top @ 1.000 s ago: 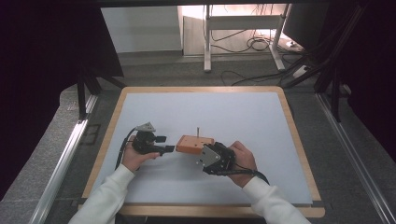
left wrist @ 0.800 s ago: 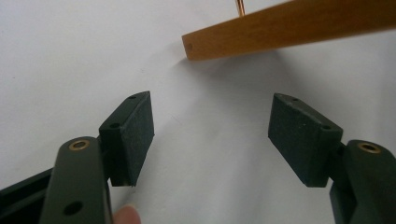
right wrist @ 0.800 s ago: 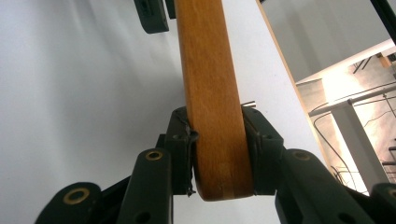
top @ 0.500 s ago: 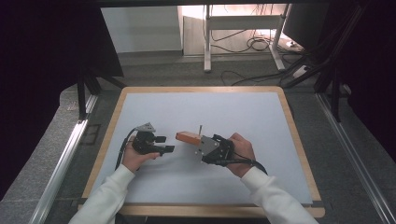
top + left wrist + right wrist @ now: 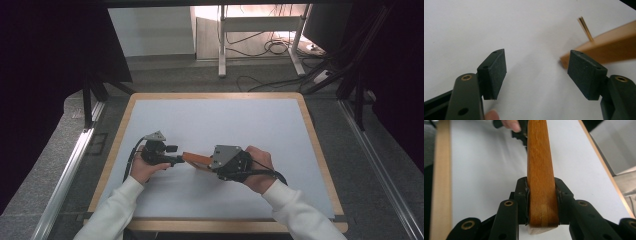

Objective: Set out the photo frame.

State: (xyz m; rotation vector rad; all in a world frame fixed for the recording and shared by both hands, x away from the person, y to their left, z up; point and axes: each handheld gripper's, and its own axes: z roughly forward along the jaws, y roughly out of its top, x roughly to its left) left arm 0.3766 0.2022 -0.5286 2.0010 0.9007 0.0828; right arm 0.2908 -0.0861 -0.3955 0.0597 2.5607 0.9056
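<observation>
Nearest the camera in the high view, two white sleeves [image 5: 125, 202] come in from the bottom edge, each hand holding a gripper over the white table top [image 5: 240, 125]. The right gripper [image 5: 212, 162] is clenched on a wooden block [image 5: 196, 159]: in the right gripper view the two black pads [image 5: 522, 200] press flat against both long sides of the block's near end, and the block runs straight away from the jaws toward the other hand. The jaws have just been closing a little, with the block between them. The block is lifted off the table and lies roughly level, spanning the gap between the two grippers. The left gripper [image 5: 172, 156] is released, its jaws spread wide; in the left gripper view nothing sits between the pads [image 5: 496, 70], and the far end of the block lies just beyond the right-hand pad, not touching it as far as can be seen. A thin brass pin [image 5: 586, 28] stands up from the block's top face, tilted. Farther off, the table's wooden rim [image 5: 215, 95] frames the white surface, and beyond it cables [image 5: 272, 47] lie on the floor.
</observation>
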